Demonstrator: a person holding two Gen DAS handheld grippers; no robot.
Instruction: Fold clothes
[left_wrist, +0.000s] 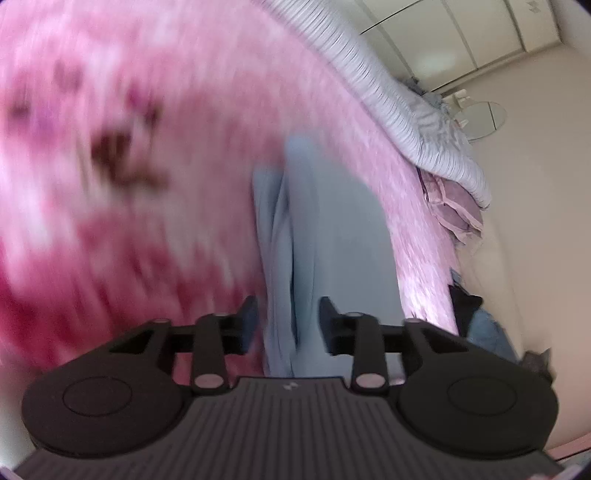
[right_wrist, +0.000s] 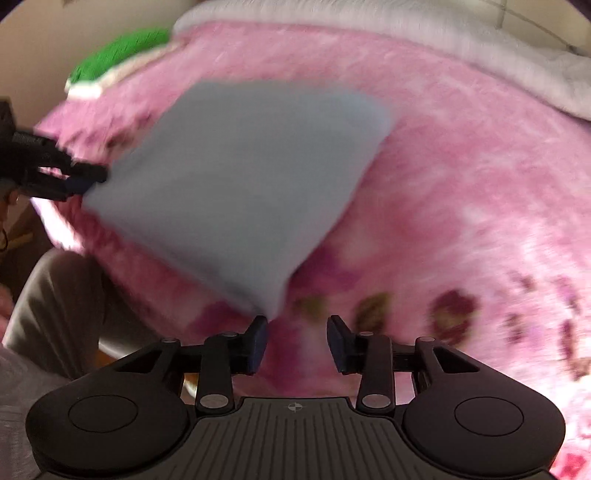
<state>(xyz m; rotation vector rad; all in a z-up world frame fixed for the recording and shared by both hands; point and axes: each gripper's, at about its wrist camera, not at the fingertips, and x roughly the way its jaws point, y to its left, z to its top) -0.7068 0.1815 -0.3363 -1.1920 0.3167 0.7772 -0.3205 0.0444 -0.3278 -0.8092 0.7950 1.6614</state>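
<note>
A light blue folded garment (right_wrist: 236, 184) lies on a pink floral blanket (right_wrist: 461, 184). In the left wrist view the garment (left_wrist: 325, 229) runs forward from between my fingers in long folds. My left gripper (left_wrist: 288, 325) is open, its jaws on either side of the cloth's near end. It also shows in the right wrist view (right_wrist: 88, 181) at the garment's left corner. My right gripper (right_wrist: 297, 343) is open and empty, just off the garment's near corner. Both views are motion-blurred.
A grey striped quilt (left_wrist: 424, 122) lies along the bed's far side. A green and white item (right_wrist: 118, 59) sits at the far left corner. A person's leg in beige trousers (right_wrist: 55, 295) is at the left. Dark and denim clothes (left_wrist: 480, 317) lie beside the bed.
</note>
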